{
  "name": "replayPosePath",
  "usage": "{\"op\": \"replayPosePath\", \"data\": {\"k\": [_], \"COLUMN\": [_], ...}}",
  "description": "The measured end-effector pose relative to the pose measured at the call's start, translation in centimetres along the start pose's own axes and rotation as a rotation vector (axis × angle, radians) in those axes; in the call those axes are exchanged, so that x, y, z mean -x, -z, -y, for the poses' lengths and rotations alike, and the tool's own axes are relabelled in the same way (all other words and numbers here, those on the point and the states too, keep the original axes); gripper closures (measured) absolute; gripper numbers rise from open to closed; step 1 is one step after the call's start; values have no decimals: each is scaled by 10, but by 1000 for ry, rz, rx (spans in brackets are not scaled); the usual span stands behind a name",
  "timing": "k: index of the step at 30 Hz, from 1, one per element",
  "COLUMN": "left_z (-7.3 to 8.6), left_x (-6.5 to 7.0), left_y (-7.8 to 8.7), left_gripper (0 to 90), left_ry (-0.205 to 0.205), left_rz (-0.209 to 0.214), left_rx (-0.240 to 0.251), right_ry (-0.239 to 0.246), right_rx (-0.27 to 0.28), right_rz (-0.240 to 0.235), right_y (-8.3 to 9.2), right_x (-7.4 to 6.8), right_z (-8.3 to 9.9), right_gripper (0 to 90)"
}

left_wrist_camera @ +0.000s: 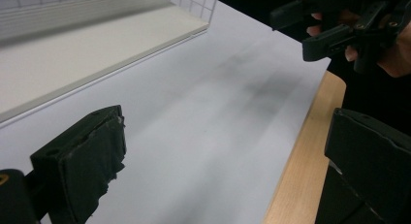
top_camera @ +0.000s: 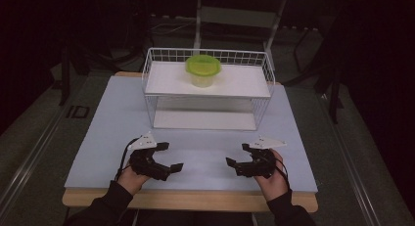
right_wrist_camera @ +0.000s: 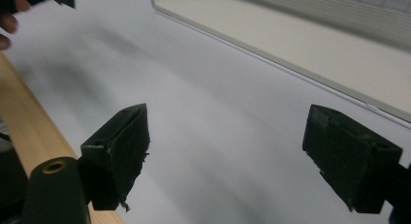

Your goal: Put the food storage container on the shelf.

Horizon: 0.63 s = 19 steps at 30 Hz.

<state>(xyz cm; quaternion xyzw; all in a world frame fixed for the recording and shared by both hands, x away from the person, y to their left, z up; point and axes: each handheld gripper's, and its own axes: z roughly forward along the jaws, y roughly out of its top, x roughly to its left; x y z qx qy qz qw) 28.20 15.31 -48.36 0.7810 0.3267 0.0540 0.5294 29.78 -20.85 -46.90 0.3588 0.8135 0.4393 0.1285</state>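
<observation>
A clear tub with a green lid (top_camera: 202, 69) stands on the top shelf of a white wire rack (top_camera: 264, 69) at the back of the table. My left gripper (top_camera: 174, 155) rests open near the front edge, well short of the rack, with nothing between its jaws. In the left gripper view, my left gripper (left_wrist_camera: 225, 146) spans bare mat and table edge. My right gripper (top_camera: 235, 154) lies open opposite it, jaws pointing left. The right gripper view has my right gripper (right_wrist_camera: 228, 151) wide apart over bare mat, empty.
A pale mat (top_camera: 117, 128) covers the wooden table, whose wood edge (top_camera: 195, 199) runs along the front. The rack's lower shelf (left_wrist_camera: 72, 54) lies ahead of the left gripper. The other gripper (left_wrist_camera: 339, 25) is at the upper right of the left gripper view.
</observation>
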Motion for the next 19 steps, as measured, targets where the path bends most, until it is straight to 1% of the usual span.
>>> {"op": "replayPosePath", "data": {"k": [3,4,7,8,11,12,15,19], "left_z": [6,8,11,12,14,14,16,17], "left_x": [-4,-5,-8,-9,-9,-9,-8,-7], "left_y": [0,0,-1,-1,-2,-2,-2,-1], "left_gripper": [22,22,22,22,22,22,22,22], "left_ry": [10,7,-18,-20,-25,-26,-23,-30], "left_rz": [-9,-17,-29,-31,-35,-33,-22,-15], "left_rx": [-6,-9,-2,-6,-10,-16,-19,-19], "right_ry": [-3,-9,-7,-2,-4,-3,-1,-2], "right_rx": [-8,-18,-31,-39,-54,-68,-75,-71], "right_rz": [7,7,6,13,12,12,15,21], "right_y": [0,-2,-4,-5,-9,-12,-14,-13], "right_x": [2,4,5,5,5,6,6,8], "right_z": [5,10,13,14,17,18,19,19], "right_gripper": [168,168,168,168,168,168,168,168]}}
